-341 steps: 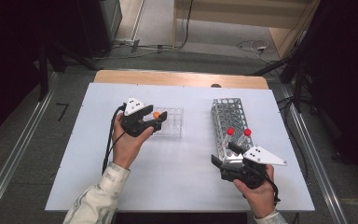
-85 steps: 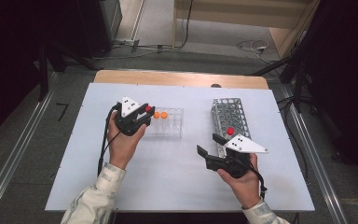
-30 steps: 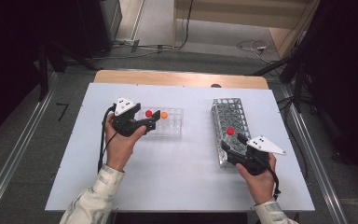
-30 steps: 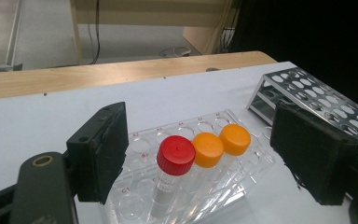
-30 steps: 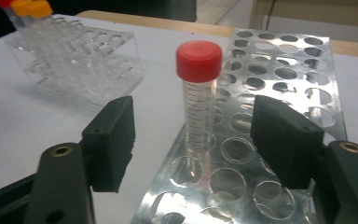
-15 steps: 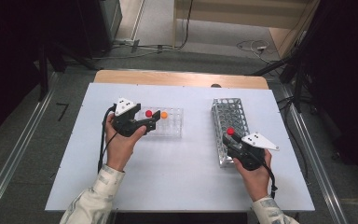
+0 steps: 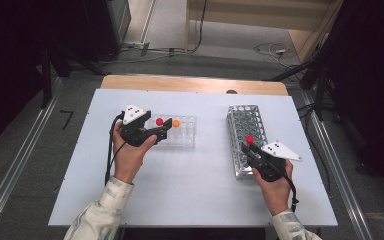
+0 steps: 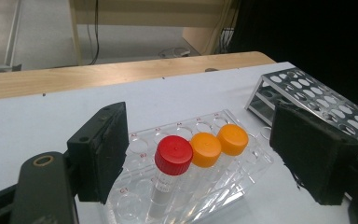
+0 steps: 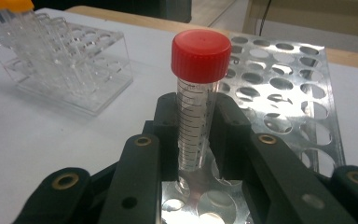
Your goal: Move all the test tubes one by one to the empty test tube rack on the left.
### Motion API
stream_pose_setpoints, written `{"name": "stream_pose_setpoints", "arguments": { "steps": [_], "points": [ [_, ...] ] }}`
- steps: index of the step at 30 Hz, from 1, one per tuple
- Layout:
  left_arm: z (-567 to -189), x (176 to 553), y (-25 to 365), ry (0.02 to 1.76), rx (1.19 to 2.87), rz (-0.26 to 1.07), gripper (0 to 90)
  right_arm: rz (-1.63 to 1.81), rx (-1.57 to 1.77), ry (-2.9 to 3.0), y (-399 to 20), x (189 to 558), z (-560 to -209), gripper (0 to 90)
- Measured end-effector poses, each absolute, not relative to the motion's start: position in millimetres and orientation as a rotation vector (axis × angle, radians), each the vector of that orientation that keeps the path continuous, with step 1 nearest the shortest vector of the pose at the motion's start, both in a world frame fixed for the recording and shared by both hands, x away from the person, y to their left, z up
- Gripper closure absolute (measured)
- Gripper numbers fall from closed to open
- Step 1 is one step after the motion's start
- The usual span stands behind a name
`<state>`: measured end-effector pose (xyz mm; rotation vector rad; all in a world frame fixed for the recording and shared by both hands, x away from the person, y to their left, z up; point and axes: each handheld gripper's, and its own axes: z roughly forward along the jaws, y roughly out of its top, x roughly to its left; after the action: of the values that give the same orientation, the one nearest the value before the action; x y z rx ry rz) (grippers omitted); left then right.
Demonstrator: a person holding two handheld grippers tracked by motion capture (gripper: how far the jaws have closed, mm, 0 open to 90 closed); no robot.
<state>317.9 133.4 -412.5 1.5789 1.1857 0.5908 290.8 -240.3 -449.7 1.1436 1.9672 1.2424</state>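
A red-capped tube (image 9: 196,116) stands in the metal rack (image 9: 284,93), and my right gripper (image 9: 196,135) is shut on its clear body below the cap; its jaws have just been closing on it. In the high view this right gripper (image 7: 246,149) sits at the rack's near left side, under the red cap (image 7: 249,139). My left gripper (image 8: 207,154) stands open, one jaw on each side of the clear rack (image 8: 135,205). That rack holds another red-capped tube (image 8: 173,154) and two orange-capped tubes (image 8: 205,148).
The white table (image 7: 195,190) carries the clear rack (image 7: 185,135) at the left and the metal rack (image 7: 245,120) at the right, with bare surface between them. A wooden strip (image 7: 195,84) runs along the far edge. Cables trail from both grippers.
The right gripper's jaws have come together on the red-capped tube in the metal rack. Both hands have stayed in place over the last second.
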Motion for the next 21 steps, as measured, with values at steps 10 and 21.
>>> {"name": "stream_pose_setpoints", "arguments": {
  "steps": [10, 21],
  "points": [
    [-406, 314, 134, 1.177, 1.562, 0.587, 19.5, 1.288, 1.076, 1.907, -240, 279, -416, 70.9],
    [-396, 306, 127, 1.125, 1.55, 0.575, 19.7, 1.347, 1.012, 1.933, -223, 270, -401, 70.9]
  ]
}}
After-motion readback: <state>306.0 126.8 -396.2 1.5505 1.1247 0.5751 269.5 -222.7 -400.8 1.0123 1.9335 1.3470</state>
